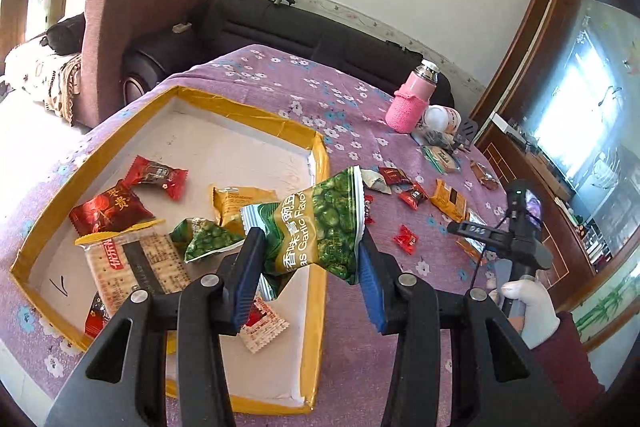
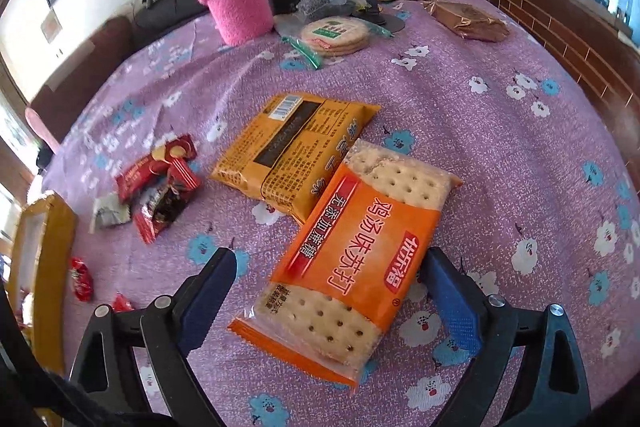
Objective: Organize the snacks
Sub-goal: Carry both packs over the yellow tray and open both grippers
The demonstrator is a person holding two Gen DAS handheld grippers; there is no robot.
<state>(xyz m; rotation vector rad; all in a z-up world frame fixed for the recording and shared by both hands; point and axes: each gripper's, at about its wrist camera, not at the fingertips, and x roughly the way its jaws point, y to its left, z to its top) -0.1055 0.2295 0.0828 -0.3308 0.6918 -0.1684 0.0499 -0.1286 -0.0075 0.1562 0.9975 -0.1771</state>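
1. My left gripper (image 1: 310, 247) is clamped on the green foil packet of garlic peas (image 1: 316, 227), pinching it across its middle. The packet hangs crumpled above the near right rim of the shallow white tray with the yellow taped border (image 1: 256, 115).
2. I judge the step in hand to be dropping this packet into the tray. To do it well I should carry it further over the white floor before I let go, because right now part of it hangs over the yellow rim and could tip out onto the purple flowered tablecloth (image 1: 348, 99).
3. The best landing spot looks like the bare patch toward the back of the tray, clear of the second green pea packet (image 1: 204, 239) and the clear-and-orange cracker packet (image 1: 136, 263) already lying inside.
4. I should release low, since the foil is light and could slide.
5. My right gripper (image 2: 328, 291) stands wide apart, one pad on each side of the orange soda cracker packet (image 2: 352, 259) lying flat on the cloth; the pads do not press it.
6. That packet overlaps the corner of the yellow-brown biscuit packet (image 2: 288, 155), so I should close squarely across its narrow width and lift straight to avoid dragging the neighbour.
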